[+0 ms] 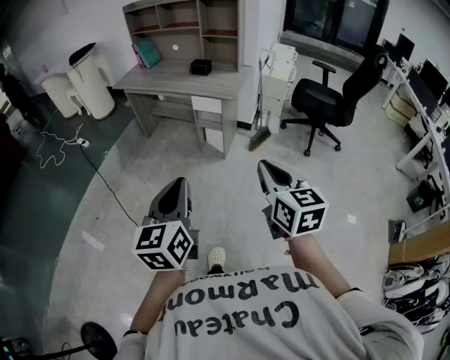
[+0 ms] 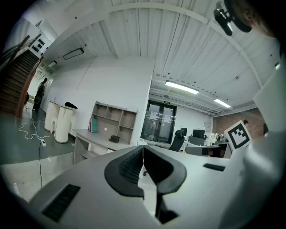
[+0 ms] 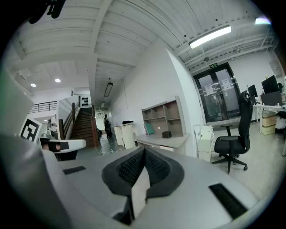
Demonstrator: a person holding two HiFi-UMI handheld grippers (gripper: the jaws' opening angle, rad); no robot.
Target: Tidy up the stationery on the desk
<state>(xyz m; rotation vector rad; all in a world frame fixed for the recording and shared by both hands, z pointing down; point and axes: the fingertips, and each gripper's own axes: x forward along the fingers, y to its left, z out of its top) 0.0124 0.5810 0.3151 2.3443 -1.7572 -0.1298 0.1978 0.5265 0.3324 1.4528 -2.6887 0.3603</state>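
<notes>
My left tongs (image 1: 177,184) are closed with nothing between them and point out at the room. I take this for a carrying pose, since nothing is within reach to pick up. Ahead of them, well apart from me, the tabletop (image 1: 176,79) stands against the wall with a shelf unit (image 1: 184,21) along its back edge. The stationery I am meant to tidy is over there. Teal folders (image 1: 148,53) lean at the left end of the shelf unit, and a small black box (image 1: 200,67) sits on the wood right of the middle. My right tongs (image 1: 266,167) are also shut and empty, held beside the left pair, probably so both are ready once I get to the tabletop.

Much is hard to read from this far back. Small items such as pens or clips would be too distant to make out. The black box may be a holder or a case, and I cannot say which. The cubbies of the shelf unit look mostly bare, but their depths are in shadow. My own body hides the floor beneath me, apart from one shoe (image 1: 216,259).
</notes>
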